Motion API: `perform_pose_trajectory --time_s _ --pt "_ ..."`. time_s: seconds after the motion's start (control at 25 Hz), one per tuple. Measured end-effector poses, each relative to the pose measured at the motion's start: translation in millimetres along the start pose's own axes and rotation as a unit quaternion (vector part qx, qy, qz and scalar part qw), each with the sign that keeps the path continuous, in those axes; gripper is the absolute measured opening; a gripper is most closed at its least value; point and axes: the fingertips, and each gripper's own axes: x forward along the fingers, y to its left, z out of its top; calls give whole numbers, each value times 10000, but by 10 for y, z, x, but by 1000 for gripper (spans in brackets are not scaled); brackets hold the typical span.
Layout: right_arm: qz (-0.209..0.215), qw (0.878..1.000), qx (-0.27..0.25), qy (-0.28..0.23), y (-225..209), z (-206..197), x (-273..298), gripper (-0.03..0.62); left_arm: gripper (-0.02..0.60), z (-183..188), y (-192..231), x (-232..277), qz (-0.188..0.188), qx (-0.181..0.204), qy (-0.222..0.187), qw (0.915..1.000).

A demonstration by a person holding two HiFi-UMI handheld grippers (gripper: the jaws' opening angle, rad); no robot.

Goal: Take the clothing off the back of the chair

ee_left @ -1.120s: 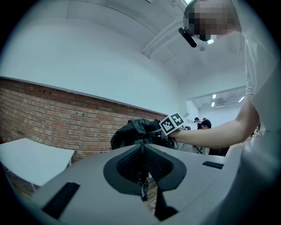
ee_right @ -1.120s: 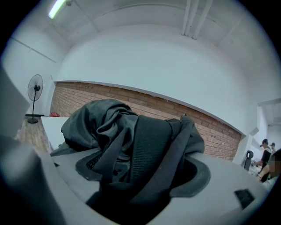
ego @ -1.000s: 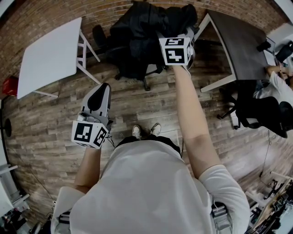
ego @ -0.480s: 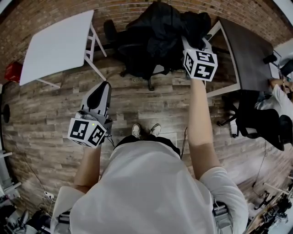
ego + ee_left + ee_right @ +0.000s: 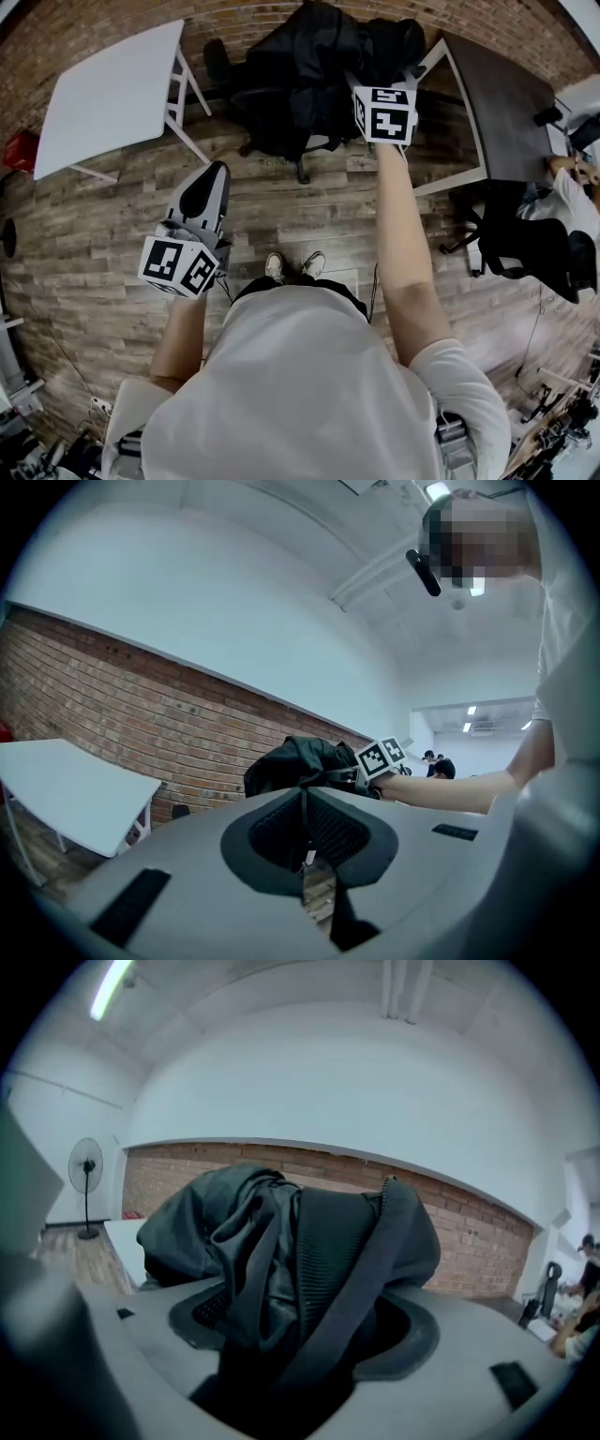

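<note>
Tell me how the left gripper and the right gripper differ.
The left gripper has its jaws together, empty; the right gripper has them apart, just opened wider, with the black clothing between. The left gripper hangs over the floor; the right gripper is at the chair. Both carry marker cubes.

Grippers: two. Left gripper (image 5: 217, 172) at 8 o'clock, right gripper (image 5: 373, 82) at 1.
Tables: two. White table (image 5: 103, 94) at 10, dark table (image 5: 502, 112) at 2.
Chairs: two. Draped chair (image 5: 302, 169) at 12, second chair (image 5: 534, 234) at 3.
Clothing (image 5: 309, 75): one dark heap, garment count unclear.
Fan (image 5: 86, 1171): one.
</note>
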Motion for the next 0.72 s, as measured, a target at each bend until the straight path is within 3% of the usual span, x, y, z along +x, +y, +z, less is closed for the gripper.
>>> perform_pose_trajectory --time_s 0.12,0.28,0.32,0.48,0.72 --pt "445 9974 541 -138 -15 44 -55 313 38 -19 -19 47 -20 -33 22 10000" --pt "636 9904 1053 -630 -86 95 -254 257 38 -47 -33 110 -69 -51 82 9999" --pt "656 9883 1157 -746 -103 123 -294 129 38 -55 -47 122 -82 -49 98 9999" --pt "869 9847 1279 -802 -97 145 -326 107 38 -61 -165 234 -213 26 142 9997" --pt "1306 9656 1968 -1088 -149 210 -396 94 38 -31 -348 382 -378 135 156 9991"
